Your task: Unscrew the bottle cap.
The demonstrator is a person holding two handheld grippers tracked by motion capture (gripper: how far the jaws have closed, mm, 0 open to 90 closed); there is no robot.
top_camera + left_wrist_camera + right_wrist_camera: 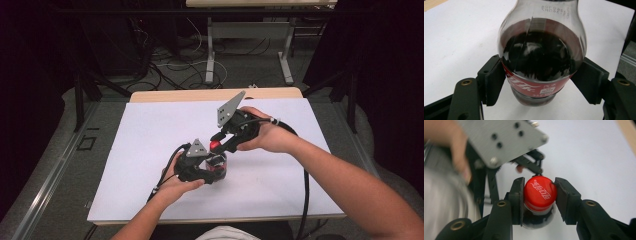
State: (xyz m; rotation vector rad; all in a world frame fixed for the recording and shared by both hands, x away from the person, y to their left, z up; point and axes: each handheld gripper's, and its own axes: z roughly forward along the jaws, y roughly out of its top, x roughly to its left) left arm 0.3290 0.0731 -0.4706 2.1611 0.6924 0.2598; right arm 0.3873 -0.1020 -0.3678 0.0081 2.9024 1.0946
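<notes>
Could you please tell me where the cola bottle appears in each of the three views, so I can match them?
High view: cola bottle at centre, between both hand-held grippers.
Left gripper view: its dark body is clamped between the jaws.
Right gripper view: seen from above, lower centre, jaws on its cap.
Shared landmark: red cap.

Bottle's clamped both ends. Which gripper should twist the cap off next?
Right. The right gripper already has its jaws closed on the red cap, so it can likely turn it. The left gripper clamps the bottle at its label, better suited to holding it steady.
</notes>
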